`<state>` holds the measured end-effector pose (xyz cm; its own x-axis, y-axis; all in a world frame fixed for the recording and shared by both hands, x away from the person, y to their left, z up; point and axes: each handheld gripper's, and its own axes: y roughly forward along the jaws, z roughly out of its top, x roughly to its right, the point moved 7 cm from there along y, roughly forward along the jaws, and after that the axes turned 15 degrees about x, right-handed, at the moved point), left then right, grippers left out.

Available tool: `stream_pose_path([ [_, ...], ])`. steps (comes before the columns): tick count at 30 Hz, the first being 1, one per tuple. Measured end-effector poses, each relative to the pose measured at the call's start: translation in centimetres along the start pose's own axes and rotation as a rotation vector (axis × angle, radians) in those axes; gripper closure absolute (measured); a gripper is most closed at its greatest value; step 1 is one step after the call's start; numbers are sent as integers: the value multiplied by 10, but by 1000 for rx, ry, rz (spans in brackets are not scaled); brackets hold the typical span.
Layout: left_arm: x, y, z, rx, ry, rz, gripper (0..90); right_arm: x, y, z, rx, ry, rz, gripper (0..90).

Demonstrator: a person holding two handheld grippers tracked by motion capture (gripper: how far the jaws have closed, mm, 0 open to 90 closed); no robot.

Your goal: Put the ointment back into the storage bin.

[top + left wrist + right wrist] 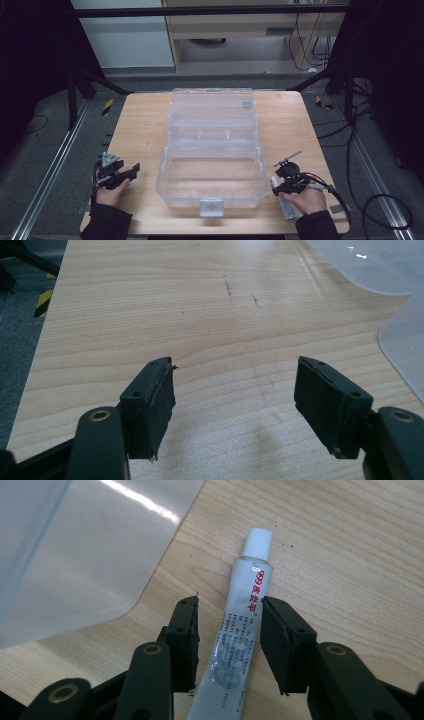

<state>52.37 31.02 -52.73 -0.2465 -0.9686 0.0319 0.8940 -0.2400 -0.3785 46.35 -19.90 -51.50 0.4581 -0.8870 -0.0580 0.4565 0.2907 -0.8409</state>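
1. Your light wooden table (140,130) shows smooth, matt grain with faint dark scuffs.
2. The clear plastic hinged box (212,150) looks glossy and catches highlights.
3. The white plastic ointment tube (239,625) is smooth and shiny, its cap ribbed.
4. Your black gripper pads (327,400) look matt, rubbery.

The high view looks forward and down from the near side, taking in the whole wooden table (140,130). The left gripper view skims low over its left boards. The right gripper view sits close above its near right part; both catch the clear plastic box (212,150).
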Motion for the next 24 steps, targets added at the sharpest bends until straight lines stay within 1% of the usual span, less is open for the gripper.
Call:
stream_pose_path([
  [1, 0, 0, 0, 0, 0, 0, 319, 1, 1, 0, 4, -16, -1, 593],
  [2, 0, 0, 0, 1, 0, 0, 319, 1, 1, 0, 4, -16, -1, 593],
  [4, 0, 0, 0, 1, 0, 0, 319, 2, 4, -1, -6, 4, -3, 592],
  [5, 0, 0, 0, 1, -1, 0, 319, 2, 4, -1, -6, 4, -3, 592],
  [6, 0, 0, 0, 0, 0, 1, 319, 6, 7, -5, -9, 20, 1, 601],
  [7, 0, 0, 0, 0, 0, 1, 319, 7, 8, -7, -10, 19, -8, 610],
  [9, 0, 0, 0, -2, 0, 2, 320, 7, 8, -8, -12, 22, -3, 613],
  [10, 0, 1, 0, -3, -1, 2, 320, 7, 9, -9, -13, 29, 7, 619],
  [16, 0, 0, -1, -4, 1, 1, 320, 7, 13, -8, -12, 14, 16, 656],
  [17, 0, 0, -1, -3, 1, 1, 320, 7, 13, -8, -16, 18, 13, 660],
  [24, 0, 0, -1, -7, 1, -2, 320, 6, 17, -9, -43, 3, 10, 678],
])
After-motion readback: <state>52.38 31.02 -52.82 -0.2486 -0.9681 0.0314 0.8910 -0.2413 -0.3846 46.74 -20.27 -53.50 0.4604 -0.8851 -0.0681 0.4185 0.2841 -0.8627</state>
